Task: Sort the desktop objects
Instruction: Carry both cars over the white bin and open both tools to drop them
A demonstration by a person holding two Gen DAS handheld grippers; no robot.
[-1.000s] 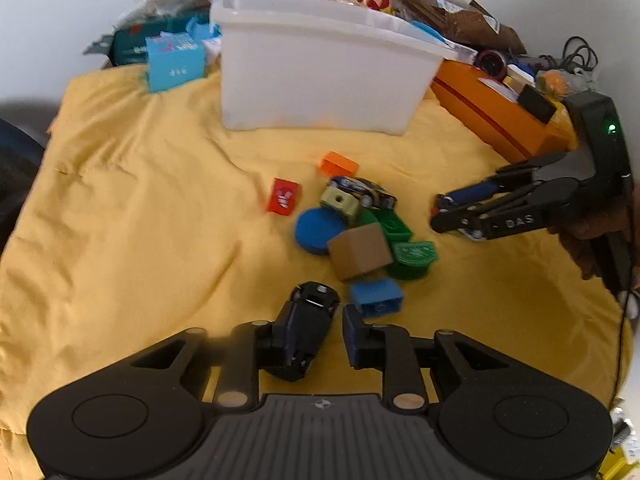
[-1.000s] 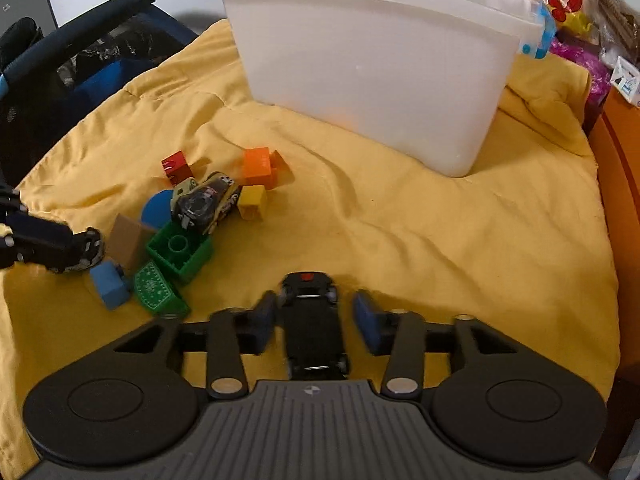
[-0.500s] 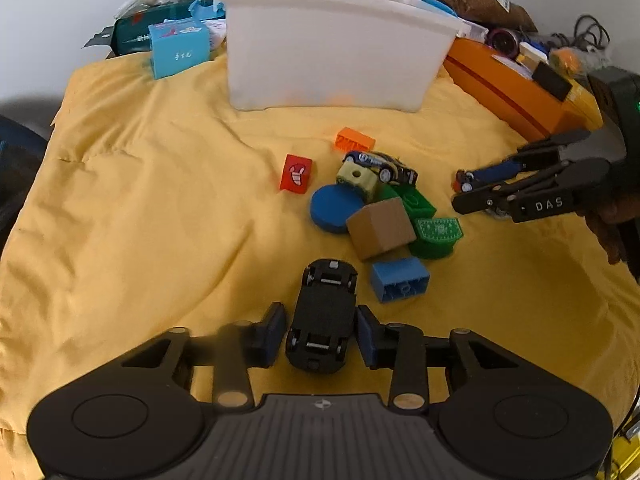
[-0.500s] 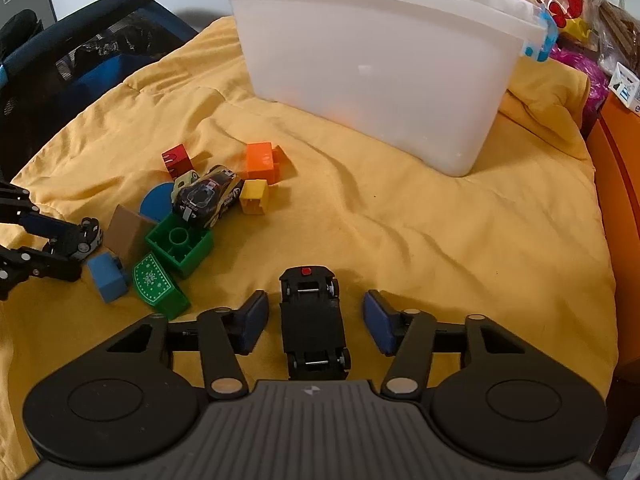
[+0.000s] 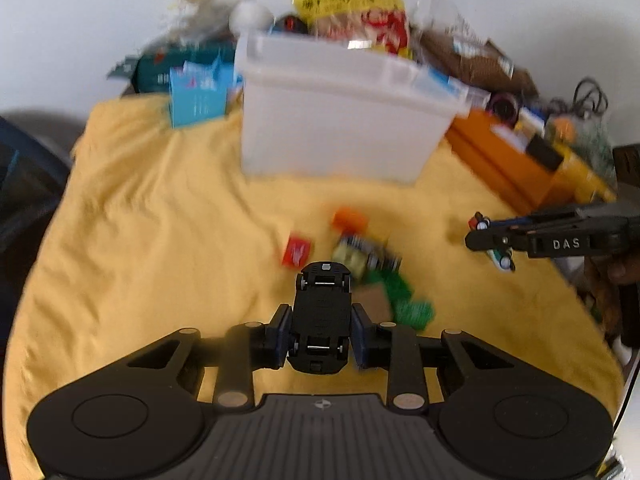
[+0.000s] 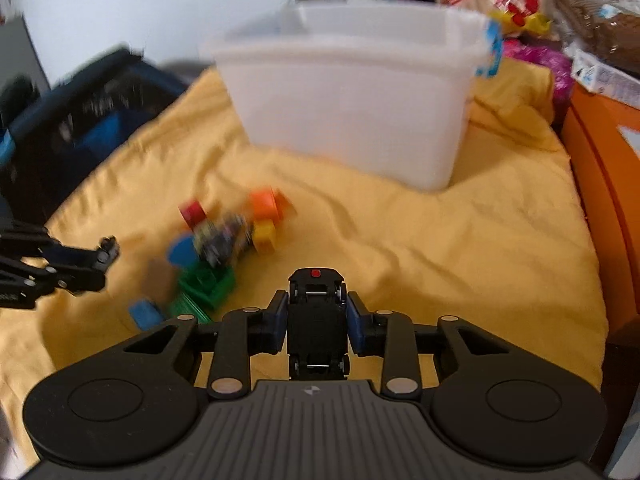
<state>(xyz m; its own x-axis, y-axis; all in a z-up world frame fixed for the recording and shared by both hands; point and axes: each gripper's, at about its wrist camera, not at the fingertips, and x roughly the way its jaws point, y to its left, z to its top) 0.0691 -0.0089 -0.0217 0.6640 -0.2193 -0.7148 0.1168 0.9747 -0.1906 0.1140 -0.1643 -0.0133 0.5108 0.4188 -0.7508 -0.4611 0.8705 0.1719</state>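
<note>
Half a second ago both grippers stood wide around their toy cars on the yellow cloth; now each one has clenched on its car and lifted it. The left gripper [image 5: 320, 330] grasps a black toy car [image 5: 322, 314] between its blue pads, belly up with the wheels showing, and the car hangs above the cloth [image 5: 160, 240] in front of the pile of blocks [image 5: 360, 264]. The right gripper [image 6: 317, 322] grasps the second black car [image 6: 317, 316] in the same way, with a small red spot at its far end. Both views are blurred, so I judge that the grippers are moving at this moment. The white bin [image 6: 352, 120] stands ahead on the cloth, well apart from both cars. For the task this means that 2 cars are picked up at once, and the next step is probably to carry them to the bin. The blocks and 1 more small car [image 5: 368, 256] remain on the cloth, not yet sorted.
</note>
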